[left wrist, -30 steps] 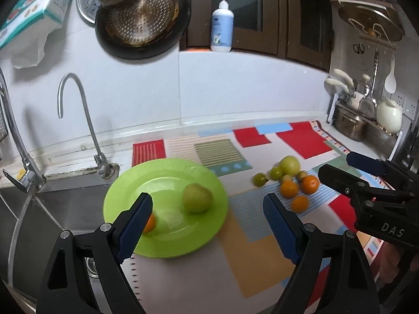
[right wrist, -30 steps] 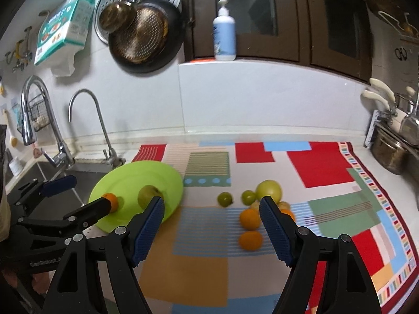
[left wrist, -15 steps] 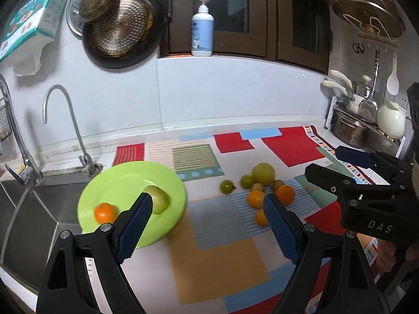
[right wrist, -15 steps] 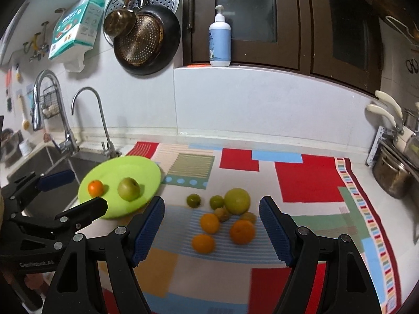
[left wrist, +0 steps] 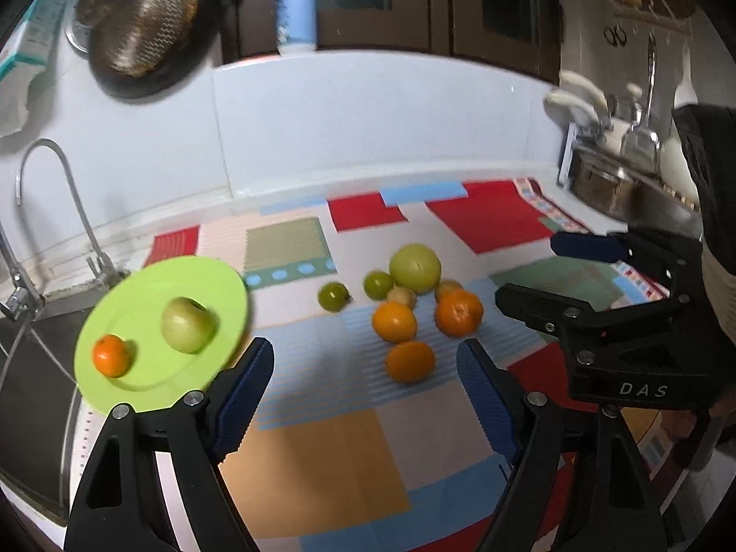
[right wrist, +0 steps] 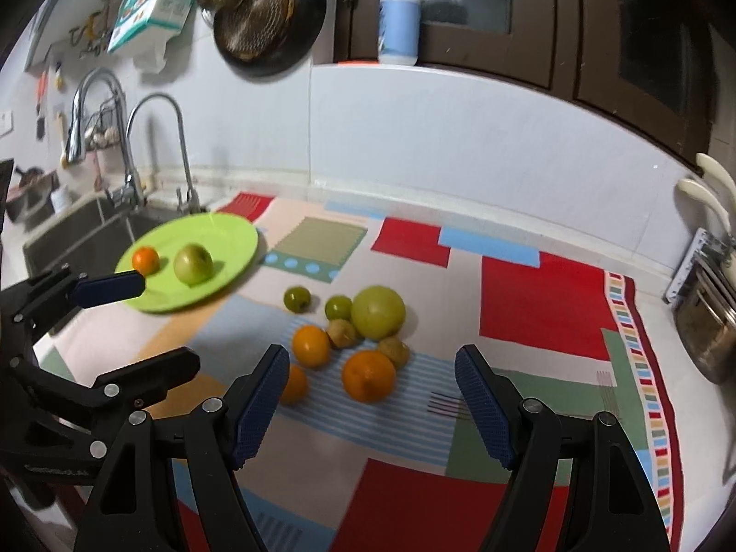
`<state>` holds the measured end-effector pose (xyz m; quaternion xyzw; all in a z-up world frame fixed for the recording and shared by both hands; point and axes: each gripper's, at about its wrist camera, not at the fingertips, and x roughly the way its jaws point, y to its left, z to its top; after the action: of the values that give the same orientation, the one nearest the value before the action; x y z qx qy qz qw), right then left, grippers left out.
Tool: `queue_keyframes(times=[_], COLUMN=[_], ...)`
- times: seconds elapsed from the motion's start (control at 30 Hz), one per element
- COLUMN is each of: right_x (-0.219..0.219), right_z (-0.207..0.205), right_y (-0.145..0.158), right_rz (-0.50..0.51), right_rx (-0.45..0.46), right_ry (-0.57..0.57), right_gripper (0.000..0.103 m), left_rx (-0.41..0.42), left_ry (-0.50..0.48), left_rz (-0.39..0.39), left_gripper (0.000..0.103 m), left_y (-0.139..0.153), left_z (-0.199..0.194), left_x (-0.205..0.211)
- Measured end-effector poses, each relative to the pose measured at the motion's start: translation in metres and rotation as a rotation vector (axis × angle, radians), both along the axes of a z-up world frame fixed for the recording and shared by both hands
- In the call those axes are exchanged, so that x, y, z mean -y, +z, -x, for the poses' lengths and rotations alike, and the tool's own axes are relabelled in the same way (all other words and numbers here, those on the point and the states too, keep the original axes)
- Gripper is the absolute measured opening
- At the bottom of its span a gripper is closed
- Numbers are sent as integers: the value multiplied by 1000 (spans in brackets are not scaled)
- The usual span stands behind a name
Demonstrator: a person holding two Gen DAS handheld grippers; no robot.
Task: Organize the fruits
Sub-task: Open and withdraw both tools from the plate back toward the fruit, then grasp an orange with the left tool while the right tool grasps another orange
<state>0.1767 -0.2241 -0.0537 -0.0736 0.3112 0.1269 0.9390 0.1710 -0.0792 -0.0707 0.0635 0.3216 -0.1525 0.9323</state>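
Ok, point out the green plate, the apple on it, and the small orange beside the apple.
green plate (left wrist: 138, 386), left wrist view, bare near rim.
apple (left wrist: 187, 325), left wrist view, middle of its skin.
small orange (right wrist: 145, 260), right wrist view, its centre.

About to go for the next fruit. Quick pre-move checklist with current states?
1. Left gripper open and empty: ok.
2. Right gripper open and empty: ok.
3. Plate has room beside the apple and small orange: ok.
4. Pile on the mat unobstructed, nearest orange between the right fingers: ok.
5. Grippers clear of each other: cannot tell.
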Motion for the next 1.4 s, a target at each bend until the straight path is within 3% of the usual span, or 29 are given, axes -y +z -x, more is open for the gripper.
queue_keyframes(times=[0.37, 0.73, 0.87, 1.0, 1.4], right_x=[-1, -6, -7, -7, -10], right_z=[-26, -52, -58, -62, -45], right_y=[-45, -65, -67, -68, -57], right_rz=[77, 115, 99, 79, 22], right_rx=[-84, -138, -145, -156, -151], right_ry=[114, 184, 196, 201, 113], right_gripper=[66, 55, 52, 42, 42], left_rx=[-115, -194, -200, -215, -207], left_ry=[-38, -57, -68, -74, -48], left_rz=[-43, -5, 7, 16, 16], left_gripper=[69, 56, 49, 32, 32], left_y=[-42, -59, -60, -60, -47], left_z=[-24, -49, -53, -58, -49], left_x=[19, 26, 28, 31, 9])
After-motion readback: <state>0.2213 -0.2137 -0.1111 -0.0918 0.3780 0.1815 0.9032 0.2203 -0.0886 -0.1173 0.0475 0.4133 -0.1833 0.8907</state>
